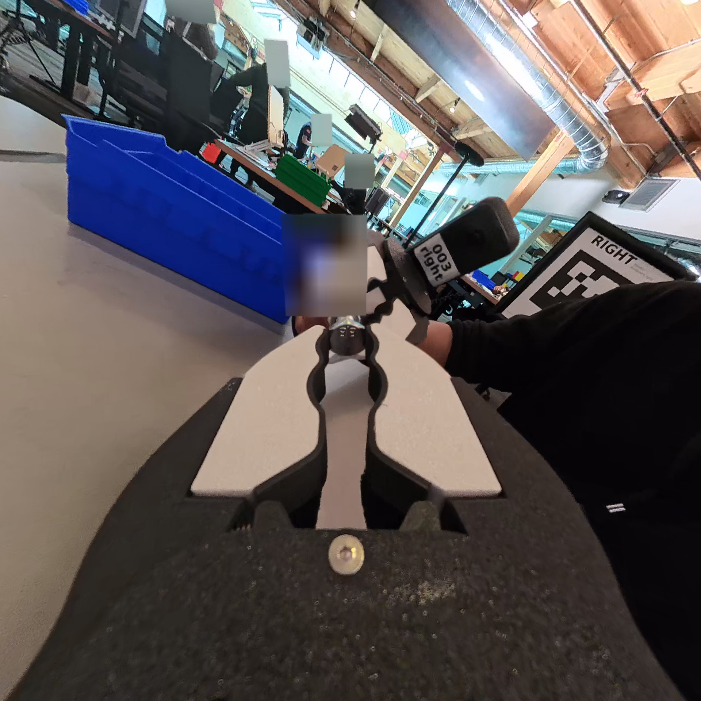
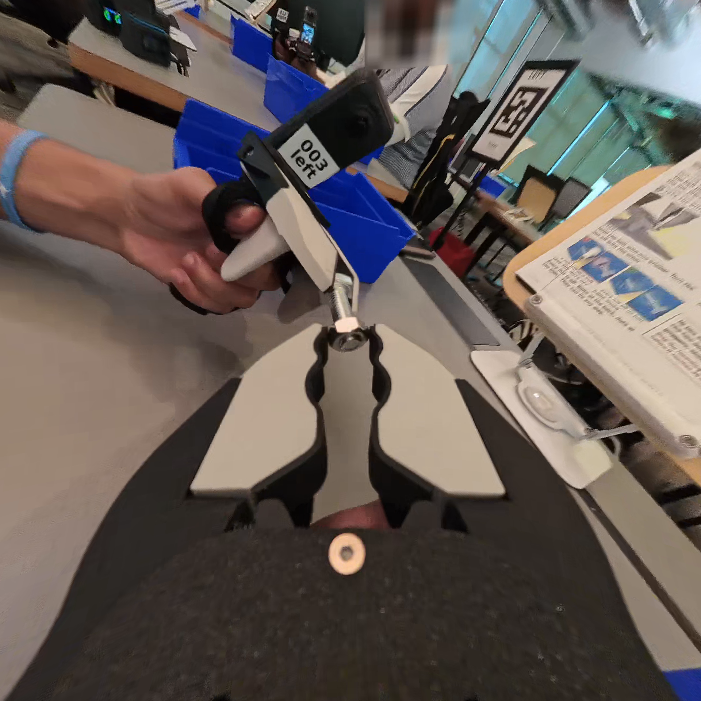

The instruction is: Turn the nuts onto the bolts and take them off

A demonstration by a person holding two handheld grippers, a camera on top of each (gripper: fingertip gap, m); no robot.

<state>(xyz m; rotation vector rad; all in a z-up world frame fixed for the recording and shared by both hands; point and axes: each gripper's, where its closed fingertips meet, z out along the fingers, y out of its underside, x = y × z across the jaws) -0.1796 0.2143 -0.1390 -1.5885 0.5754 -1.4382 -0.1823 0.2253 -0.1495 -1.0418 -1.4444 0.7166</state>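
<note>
my left gripper (image 1: 346, 343) pinches the head end of the bolt (image 2: 340, 303), jaws pressed against its sides; in the left wrist view the shiny metal sits right between the tips at 12 o'clock. my right gripper (image 2: 348, 337) meets it from the opposite side, its jaws clamped on the hex nut (image 2: 346, 326), which sits on the threaded end of the bolt. in the right wrist view the bolt runs up from the nut toward 12 o'clock and into the tips of the left gripper, so the two grippers stand nose to nose with bolt and nut held between them above the grey table (image 2: 95, 379). my left hand (image 2: 182, 242) wraps the left gripper's handle at 10 o'clock, a light blue band on the wrist. a blue bin (image 1: 170, 205) rests on the table at 10 o'clock in the left wrist view. at 3 o'clock in the right wrist view a printed sheet (image 2: 626, 273) lies on a tilted board.
</note>
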